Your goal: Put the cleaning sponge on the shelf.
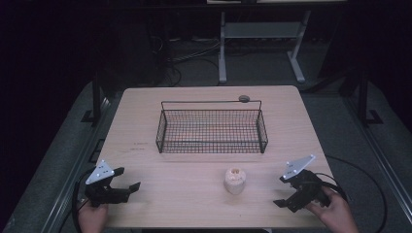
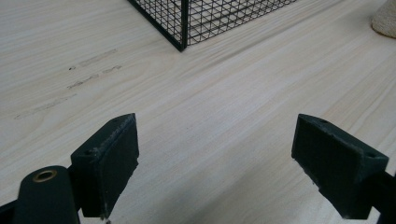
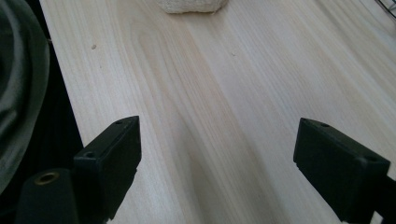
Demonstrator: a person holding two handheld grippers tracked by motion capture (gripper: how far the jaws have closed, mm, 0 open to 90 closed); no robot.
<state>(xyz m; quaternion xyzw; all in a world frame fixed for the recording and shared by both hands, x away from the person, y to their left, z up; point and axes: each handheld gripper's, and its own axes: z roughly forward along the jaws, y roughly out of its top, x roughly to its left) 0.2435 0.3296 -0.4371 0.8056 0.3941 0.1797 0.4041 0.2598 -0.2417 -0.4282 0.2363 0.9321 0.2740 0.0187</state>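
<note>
A small cream, rough-textured lump (image 1: 235, 180) stands on the wooden table (image 1: 194, 194) in front of a black wire basket (image 1: 212, 127). My left gripper (image 1: 127, 186) rests near the front left edge, open, with bare wood between its jaws (image 2: 215, 163). My right gripper (image 1: 282, 191) sits at the front right, to the right of the lump, open with nothing between its fingers (image 3: 217, 163). The lump's lower edge (image 3: 191, 5) shows at the top of the right gripper view. A basket corner (image 2: 182, 28) and the lump's edge (image 2: 385, 21) appear in the left gripper view.
A small round grey object (image 1: 244, 98) lies behind the basket's far rim. A metal frame (image 1: 262, 34) stands on the dark floor beyond the table. Cables trail off both front corners. The table's near edge (image 3: 60, 93) runs close beside the right gripper.
</note>
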